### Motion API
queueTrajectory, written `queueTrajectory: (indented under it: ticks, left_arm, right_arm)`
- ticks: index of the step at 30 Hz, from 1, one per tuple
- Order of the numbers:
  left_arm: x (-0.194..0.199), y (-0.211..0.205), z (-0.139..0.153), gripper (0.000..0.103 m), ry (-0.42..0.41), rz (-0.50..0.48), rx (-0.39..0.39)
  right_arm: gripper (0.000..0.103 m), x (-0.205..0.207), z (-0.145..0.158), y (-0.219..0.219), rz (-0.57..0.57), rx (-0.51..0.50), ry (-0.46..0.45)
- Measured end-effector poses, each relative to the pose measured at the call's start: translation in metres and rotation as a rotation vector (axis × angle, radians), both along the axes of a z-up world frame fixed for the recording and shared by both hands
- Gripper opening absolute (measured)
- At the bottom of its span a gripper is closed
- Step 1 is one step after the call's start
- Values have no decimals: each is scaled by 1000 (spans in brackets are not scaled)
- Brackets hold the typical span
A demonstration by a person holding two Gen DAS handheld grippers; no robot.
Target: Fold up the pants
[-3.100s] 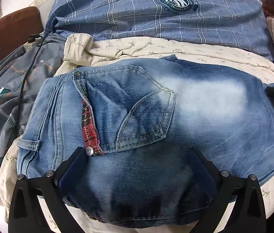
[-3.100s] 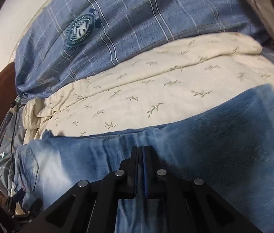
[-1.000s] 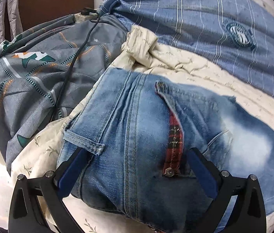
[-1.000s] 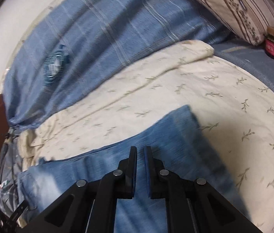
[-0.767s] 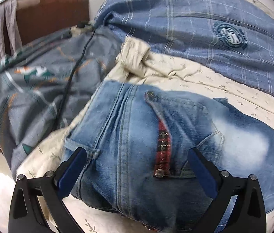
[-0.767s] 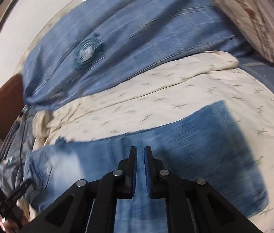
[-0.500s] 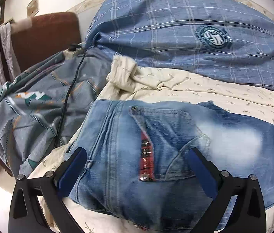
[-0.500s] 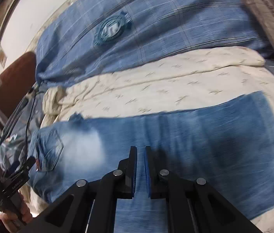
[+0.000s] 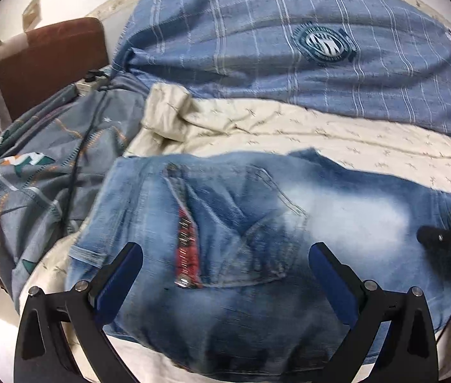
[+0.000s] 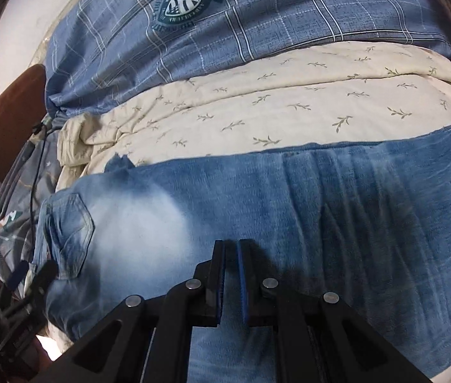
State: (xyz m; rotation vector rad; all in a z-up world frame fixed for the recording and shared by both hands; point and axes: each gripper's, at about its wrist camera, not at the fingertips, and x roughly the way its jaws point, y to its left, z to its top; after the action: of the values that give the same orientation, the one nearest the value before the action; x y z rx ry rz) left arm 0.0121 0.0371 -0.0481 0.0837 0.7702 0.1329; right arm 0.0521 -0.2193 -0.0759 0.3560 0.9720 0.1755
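Jeans (image 9: 257, 223) lie flat on a cream sheet (image 9: 321, 134) with little leaf prints, on a bed. Their back pocket (image 9: 241, 223) faces up, with a red checked strip (image 9: 187, 249) beside it. The left gripper (image 9: 225, 271) hangs just above the near edge of the jeans, at the waist end, with its jaws wide apart and nothing between them. The right gripper (image 10: 231, 274) is over the leg part, farther right, with its jaws almost closed and holding nothing. A blue checked blanket (image 10: 257, 16) lies on the far side.
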Motion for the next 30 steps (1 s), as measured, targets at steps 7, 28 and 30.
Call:
queueTrajectory:
  ticks: [7, 28, 30]
  left_arm:
    - [5, -27, -23, 103, 114, -60, 8]
    - [-2, -53, -28, 103, 102, -117, 109]
    - [0, -58, -31, 103, 122, -140, 111]
  right_arm:
    - [10, 13, -4, -1, 4, 17, -46]
    - [10, -37, 4, -17, 64, 16, 45]
    - [10, -42, 1, -27, 53, 66, 71]
